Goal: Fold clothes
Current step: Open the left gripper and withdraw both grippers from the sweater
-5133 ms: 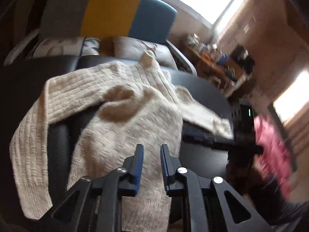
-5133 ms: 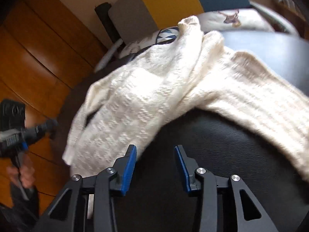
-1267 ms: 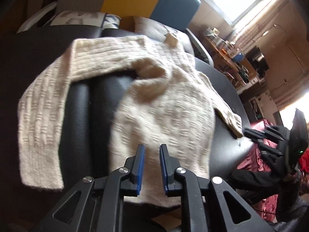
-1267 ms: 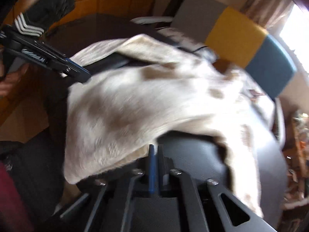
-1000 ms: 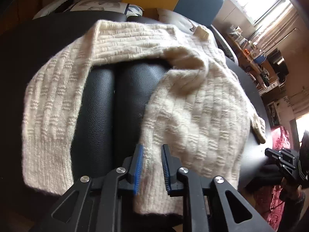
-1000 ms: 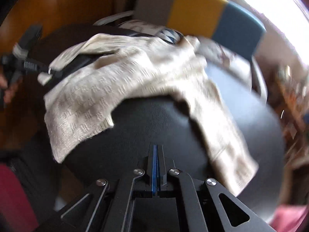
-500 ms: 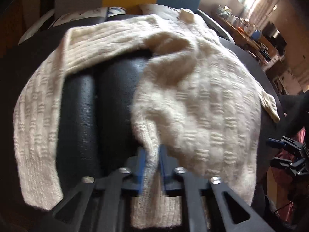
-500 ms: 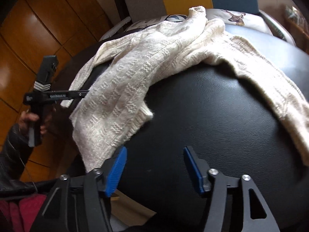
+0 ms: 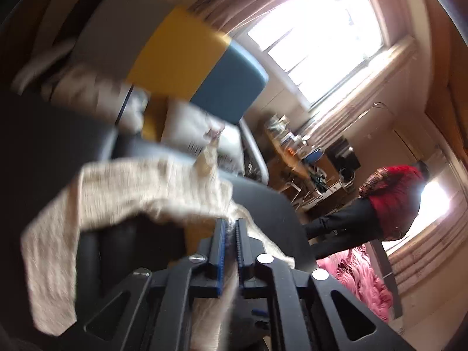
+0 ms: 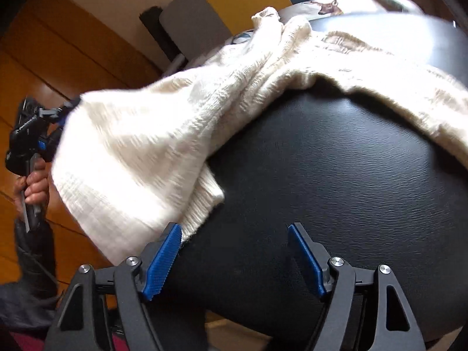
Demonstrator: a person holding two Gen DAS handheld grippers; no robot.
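A: Bright windows and curtains are seen behind a chair with grey, yellow and blue panels [image 9: 187, 55], and the work is carried on a rounded black padded table [image 10: 336, 175] with a leather-like skin.

B: And the garment?

A: A cream knitted sweater [image 10: 181, 122] is draped over the top and near edge of that table. It is judged soft, thick and limp, moderately light, and likely to stretch and sag when lifted by one point. It should not slip readily from ridged pads.

B: Where should it be taken?

A: The ribbed hem is judged the best place, with a second hold at the free hem corner [image 10: 204, 204] so the panel hangs evenly.

B: How do the tools stand?

A: The left tool [image 9: 230, 234] is pressed together on a fold of the knit, its jaws having just been closing, and cloth is seen running between the blue pads. The right tool [image 10: 234, 257] is spread wide, its jaws having just been opening; nothing is between them, though the left pad lies just beside the hem corner.

B: What cannot be made out?

A: The left view is smeared by motion, so the knit pattern is lost. The far sleeve is cut off at the right edge, and which part of the sweater is pinched cannot be told.
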